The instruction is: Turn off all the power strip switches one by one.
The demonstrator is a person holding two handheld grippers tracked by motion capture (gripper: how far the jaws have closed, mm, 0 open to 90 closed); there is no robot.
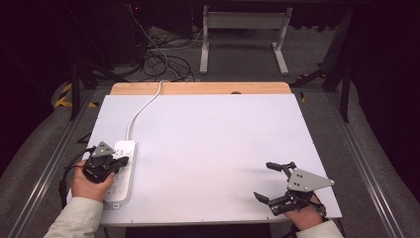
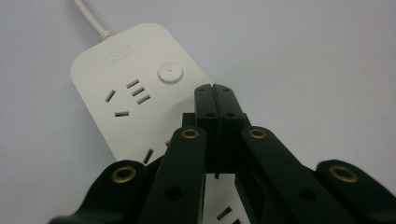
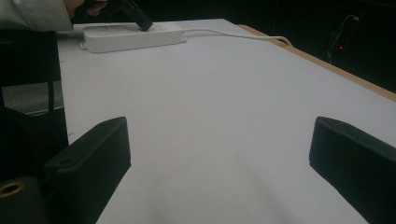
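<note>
A white power strip (image 1: 122,171) lies along the left edge of the white table (image 1: 208,148), its cable (image 1: 141,110) running off the far edge. My left gripper (image 1: 126,161) hovers over the strip, its jaws pressed together with nothing between them. In the left gripper view the shut tips (image 2: 215,88) sit just right of the strip's round button (image 2: 170,73), above the sockets (image 2: 132,96). My right gripper (image 1: 267,180) rests near the front right corner, jaws wide apart and empty. From the right gripper view, the strip (image 3: 133,36) lies far off with the left gripper (image 3: 147,27) on it.
A wooden strip (image 1: 198,88) borders the table's far edge. Beyond it stand a grey desk frame (image 1: 245,34) and tangled cables (image 1: 163,59) on the floor. Metal rails (image 1: 366,163) run along both sides of the table.
</note>
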